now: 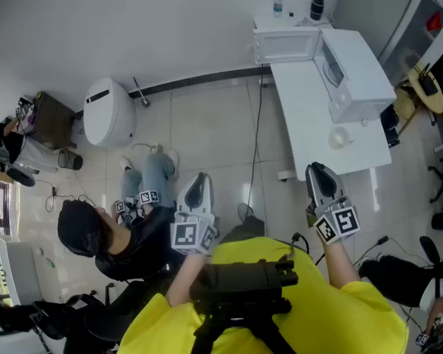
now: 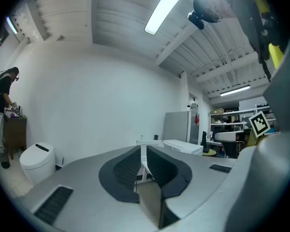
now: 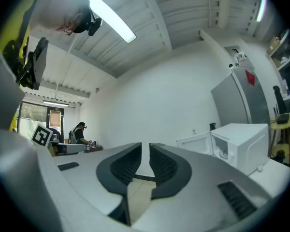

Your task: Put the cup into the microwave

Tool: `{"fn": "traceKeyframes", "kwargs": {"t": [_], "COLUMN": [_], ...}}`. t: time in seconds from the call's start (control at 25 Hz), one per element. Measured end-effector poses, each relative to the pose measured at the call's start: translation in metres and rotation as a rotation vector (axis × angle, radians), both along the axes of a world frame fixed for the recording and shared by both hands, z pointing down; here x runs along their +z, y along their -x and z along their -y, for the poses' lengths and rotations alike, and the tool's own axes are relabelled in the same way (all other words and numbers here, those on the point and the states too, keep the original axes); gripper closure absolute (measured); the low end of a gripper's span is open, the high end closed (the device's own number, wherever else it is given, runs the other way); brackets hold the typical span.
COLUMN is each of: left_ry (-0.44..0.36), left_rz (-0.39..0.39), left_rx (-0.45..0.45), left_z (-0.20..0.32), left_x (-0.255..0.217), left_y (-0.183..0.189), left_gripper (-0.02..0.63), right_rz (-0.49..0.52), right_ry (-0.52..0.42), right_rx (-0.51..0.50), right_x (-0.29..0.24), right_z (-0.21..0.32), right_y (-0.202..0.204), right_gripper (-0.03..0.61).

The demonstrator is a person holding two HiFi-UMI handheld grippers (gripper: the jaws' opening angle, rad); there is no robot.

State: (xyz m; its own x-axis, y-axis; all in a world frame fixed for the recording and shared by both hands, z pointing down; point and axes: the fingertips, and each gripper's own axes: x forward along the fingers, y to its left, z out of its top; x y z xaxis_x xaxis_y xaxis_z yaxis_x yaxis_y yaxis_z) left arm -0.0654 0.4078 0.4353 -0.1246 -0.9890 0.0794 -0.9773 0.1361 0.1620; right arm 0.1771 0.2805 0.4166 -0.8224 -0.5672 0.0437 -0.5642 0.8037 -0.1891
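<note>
Both grippers are level, empty and well short of the table. On your left gripper point(image 1: 198, 177) the jaws are nearly together with nothing between them. Your right gripper point(image 1: 315, 168) is the same, a thin slit only.

The small pale round cup point(image 1: 340, 137) sits on the white table point(image 1: 303, 116). It's ahead of your right gripper and slightly to its right, between it and the white box microwave point(image 1: 362, 76). The microwave door point(image 1: 284, 46) is already open.

My read of the risks:
- Go in this narrow and you shove the cup instead of straddling it.
- The cup isn't far from the table's near edge, so a nudge could tip or drop it.
- It looks light, so a hard squeeze may deform it.
- Going in low could clip the cavity sill.
</note>
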Motion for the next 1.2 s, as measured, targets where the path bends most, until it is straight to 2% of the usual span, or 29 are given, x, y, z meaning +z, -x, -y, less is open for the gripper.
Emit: {"fn": "traceKeyframes", "kwargs": {"t": [0.24, 0.4, 0.56, 0.68, 0.84, 1.04, 1.12, 1.2], "left_ry": [0.005, 0.009, 0.025, 0.040, 0.045, 0.046, 0.037, 0.025], "left_rz": [-0.007, -0.019, -0.042, -0.035, -0.027, -0.037, -0.030, -0.016], "left_rx": [0.013, 0.013, -0.008, 0.021, 0.042, 0.073, 0.110, 0.145], "left_z": [0.062, 0.095, 0.114, 0.148, 0.216, 0.342, 0.391, 0.436], "left_x": [-0.004, 0.006, 0.025, 0.030, 0.036, 0.041, 0.031, 0.023], "left_y": [0.082, 0.125, 0.134, 0.132, 0.158, 0.210, 0.224, 0.237], "left_gripper": [0.575, 0.575, 0.575, 0.575, 0.575, 0.575, 0.575, 0.575], "right_rz": [-0.018, -0.062, -0.073, -0.046, -0.031, -0.037, -0.030, -0.029], "right_ry": [-0.002, -0.009, 0.019, -0.002, 0.011, 0.040, 0.033, 0.024], "right_rx": [-0.006, -0.013, -0.037, -0.025, 0.039, 0.138, 0.162, 0.179], "right_x": [-0.011, -0.009, 0.002, -0.002, 0.013, 0.035, 0.030, 0.026], "right_z": [0.062, 0.091, 0.118, 0.147, 0.213, 0.338, 0.383, 0.420], "right_y": [0.095, 0.140, 0.159, 0.167, 0.183, 0.215, 0.229, 0.243], "right_gripper": [0.523, 0.523, 0.523, 0.523, 0.523, 0.523, 0.482, 0.482]}}
